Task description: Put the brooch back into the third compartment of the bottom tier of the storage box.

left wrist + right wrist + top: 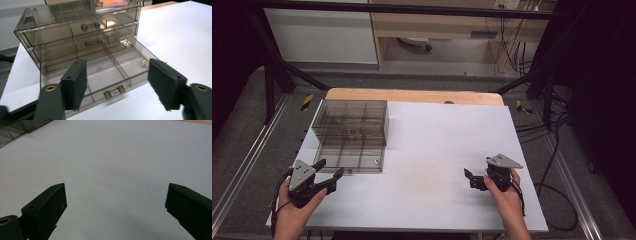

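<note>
Drawer organizer (pixel 350 135) faces the spread left hand-held gripper (pixel 331 172); right hand-held gripper (pixel 471 178) likewise gapes.

The drawer box (pixel 82 42) is being seen as glossy, smoky clear plastic. The bench (pixel 437 165) is being shown covered in matt white, with bare wood at its far edge.

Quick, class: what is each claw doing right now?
Left claw: open, holding nothing, facing the drawer organizer.
Right claw: open, holding nothing.

Both hands hold their tongs low with jaws spread wide: left tongs (pixel 328 171), right tongs (pixel 472 179), well apart.
</note>
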`<state>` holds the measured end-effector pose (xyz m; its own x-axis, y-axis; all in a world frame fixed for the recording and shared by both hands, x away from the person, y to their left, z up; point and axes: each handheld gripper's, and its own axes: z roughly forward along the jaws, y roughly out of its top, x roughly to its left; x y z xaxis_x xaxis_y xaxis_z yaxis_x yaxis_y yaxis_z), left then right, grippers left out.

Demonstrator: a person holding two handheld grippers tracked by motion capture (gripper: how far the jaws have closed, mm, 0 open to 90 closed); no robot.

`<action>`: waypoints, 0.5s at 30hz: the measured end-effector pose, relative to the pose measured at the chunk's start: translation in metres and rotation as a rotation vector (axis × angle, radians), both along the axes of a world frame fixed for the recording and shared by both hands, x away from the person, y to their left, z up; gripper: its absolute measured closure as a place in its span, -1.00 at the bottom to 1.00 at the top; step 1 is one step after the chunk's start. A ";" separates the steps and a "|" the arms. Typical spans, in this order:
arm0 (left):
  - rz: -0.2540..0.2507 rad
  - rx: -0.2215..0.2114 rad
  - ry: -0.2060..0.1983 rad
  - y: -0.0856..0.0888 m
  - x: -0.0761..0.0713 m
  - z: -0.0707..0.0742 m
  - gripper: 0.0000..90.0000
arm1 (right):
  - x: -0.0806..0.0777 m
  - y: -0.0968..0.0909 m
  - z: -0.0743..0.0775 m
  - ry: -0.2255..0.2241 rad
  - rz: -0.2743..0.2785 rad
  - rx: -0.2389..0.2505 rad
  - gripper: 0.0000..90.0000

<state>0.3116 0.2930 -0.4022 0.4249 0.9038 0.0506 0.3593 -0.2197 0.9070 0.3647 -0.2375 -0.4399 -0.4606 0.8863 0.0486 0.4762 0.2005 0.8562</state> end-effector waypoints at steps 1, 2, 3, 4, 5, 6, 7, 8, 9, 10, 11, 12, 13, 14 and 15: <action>-0.003 0.001 0.010 0.002 0.000 0.000 -0.12 | 0.000 0.000 0.000 0.002 0.001 0.005 -0.91; 0.009 0.002 0.015 0.003 0.000 0.000 -0.02 | 0.000 0.000 0.000 0.005 0.002 0.008 -0.91; 0.015 0.003 0.020 0.005 0.001 0.000 0.06 | 0.000 0.000 0.000 0.004 0.003 0.002 -0.91; 0.018 -0.001 0.033 0.008 0.001 -0.001 0.20 | 0.000 0.000 0.000 0.005 0.001 0.000 -0.91; 0.020 0.000 0.048 0.010 0.001 -0.002 0.34 | 0.000 0.000 0.000 0.004 0.000 -0.001 -0.91; 0.019 0.001 0.062 0.012 0.001 -0.003 0.45 | 0.000 0.000 0.000 0.005 -0.002 0.000 -0.91; 0.022 0.005 0.080 0.014 0.002 -0.005 0.53 | 0.000 0.000 0.000 0.005 -0.002 0.000 -0.91; 0.028 0.008 0.083 0.015 0.002 -0.005 0.64 | 0.000 -0.001 0.000 0.006 -0.003 0.003 -0.90; 0.040 0.002 0.077 0.016 0.002 -0.006 0.71 | 0.000 -0.001 0.000 0.005 -0.002 0.002 -0.90; 0.047 0.000 0.077 0.017 0.002 -0.006 0.77 | 0.001 -0.002 0.000 0.005 -0.003 0.011 -0.90; 0.051 -0.004 0.086 0.017 0.002 -0.006 0.82 | 0.001 -0.002 0.001 0.006 -0.004 0.015 -0.90; 0.052 -0.004 0.092 0.017 0.003 -0.007 0.88 | 0.001 -0.003 0.001 0.005 -0.005 0.014 -0.90; 0.055 -0.011 0.117 0.016 0.004 -0.009 0.90 | 0.001 -0.003 0.001 0.007 -0.007 0.014 -0.90; 0.053 -0.025 0.145 0.016 0.006 -0.010 0.93 | 0.001 -0.003 0.000 0.008 -0.010 0.017 -0.90; 0.055 -0.044 0.170 0.015 0.007 -0.011 0.94 | 0.001 -0.003 0.000 0.009 -0.010 0.015 -0.90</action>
<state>0.3181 0.3084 -0.4136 0.3742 0.9255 -0.0575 0.5187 -0.1575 0.8404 0.3658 -0.2410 -0.4398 -0.4515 0.8898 0.0659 0.4854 0.1830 0.8550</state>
